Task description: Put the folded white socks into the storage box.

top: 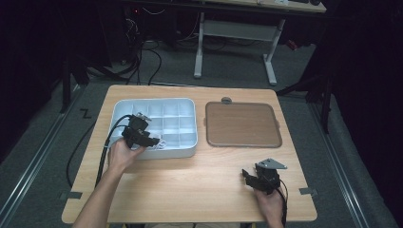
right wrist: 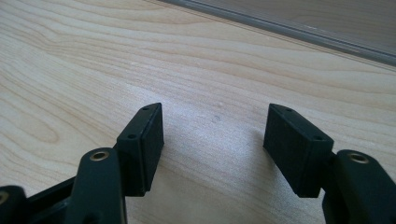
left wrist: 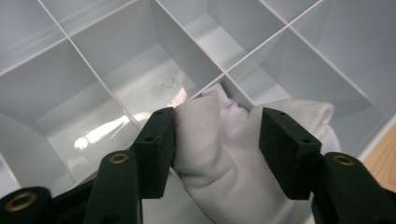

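The left hand-held gripper (left wrist: 217,140) has its jaws apart around a soft white cloth (left wrist: 224,154), not squeezing it. The cloth lies in a near-edge compartment of the white plastic divided tray (top: 183,105). The right hand-held gripper (right wrist: 215,140) is open with nothing in it, over the light wooden desk (top: 199,185).

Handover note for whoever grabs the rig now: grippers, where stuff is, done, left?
Left gripper: jaws apart around the white cloth, which sits in a near-edge cell of the divider tray; left pad touches it, right pad looks clear.
Right gripper: open, empty, over bare table near the brown lid.
Done: cloth in the tray.
Left, probably: pull the left gripper out; maybe fit the lid.
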Demonstrator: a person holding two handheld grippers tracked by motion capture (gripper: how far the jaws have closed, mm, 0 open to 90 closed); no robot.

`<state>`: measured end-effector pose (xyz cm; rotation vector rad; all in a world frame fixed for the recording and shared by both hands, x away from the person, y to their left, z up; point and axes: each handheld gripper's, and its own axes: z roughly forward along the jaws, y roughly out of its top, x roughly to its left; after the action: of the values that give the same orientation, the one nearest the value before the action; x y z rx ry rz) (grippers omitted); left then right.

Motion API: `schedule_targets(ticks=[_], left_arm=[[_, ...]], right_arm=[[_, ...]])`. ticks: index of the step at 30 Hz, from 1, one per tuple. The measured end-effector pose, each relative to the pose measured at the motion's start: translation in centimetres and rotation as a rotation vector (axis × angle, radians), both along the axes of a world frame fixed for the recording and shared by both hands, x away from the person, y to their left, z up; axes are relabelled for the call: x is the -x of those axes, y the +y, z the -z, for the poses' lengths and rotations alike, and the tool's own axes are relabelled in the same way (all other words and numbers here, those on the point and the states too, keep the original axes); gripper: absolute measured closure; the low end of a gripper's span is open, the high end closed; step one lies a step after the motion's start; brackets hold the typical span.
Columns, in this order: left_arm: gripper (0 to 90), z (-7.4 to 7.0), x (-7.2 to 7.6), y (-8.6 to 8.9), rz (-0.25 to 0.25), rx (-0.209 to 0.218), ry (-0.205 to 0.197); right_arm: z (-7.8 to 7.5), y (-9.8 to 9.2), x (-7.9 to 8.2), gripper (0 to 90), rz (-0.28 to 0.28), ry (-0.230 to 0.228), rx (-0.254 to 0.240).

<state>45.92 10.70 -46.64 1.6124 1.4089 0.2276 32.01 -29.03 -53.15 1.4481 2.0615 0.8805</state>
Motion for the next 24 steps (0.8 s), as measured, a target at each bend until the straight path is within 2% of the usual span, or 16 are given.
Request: schedule_targets(ticks=[1, 7, 12, 14, 16, 17, 18, 21, 22, 24], left_arm=[[44.6, -0.3, 0.2, 0.0, -0.004, 0.017, -0.006], [37.5, -1.2, 1.2, -0.5, -0.008, 0.05, -0.021], [33.5, -1.3, 1.8, -1.1, -0.011, 0.061, -0.021], [33.4, -1.1, 2.1, -1.5, -0.016, 0.052, -0.024], [33.7, -0.8, 2.1, -1.9, -0.028, 0.015, -0.031], [34.8, -0.8, 2.1, -1.9, -0.028, 0.015, -0.031], [35.8, -0.5, 1.9, -2.0, -0.048, -0.009, -0.029], [37.6, -0.3, 1.7, -2.1, -0.064, -0.024, -0.028], [38.4, -0.1, 1.6, -2.0, -0.076, -0.044, -0.038], [39.3, 0.0, 1.6, -2.0, -0.083, -0.044, -0.034]], right_arm=[[0.0, 0.0, 0.0, 38.2, 0.0, 0.0, 0.0], [0.0, 0.0, 0.0, 38.2, 0.0, 0.0, 0.0], [0.0, 0.0, 0.0, 38.2, 0.0, 0.0, 0.0], [0.0, 0.0, 0.0, 38.2, 0.0, 0.0, 0.0], [0.0, 0.0, 0.0, 38.2, 0.0, 0.0, 0.0], [0.0, 0.0, 0.0, 38.2, 0.0, 0.0, 0.0], [0.0, 0.0, 0.0, 38.2, 0.0, 0.0, 0.0], [0.0, 0.0, 0.0, 38.1, 0.0, 0.0, 0.0], [0.0, 0.0, 0.0, 38.1, 0.0, 0.0, 0.0], [0.0, 0.0, 0.0, 38.1, 0.0, 0.0, 0.0]])
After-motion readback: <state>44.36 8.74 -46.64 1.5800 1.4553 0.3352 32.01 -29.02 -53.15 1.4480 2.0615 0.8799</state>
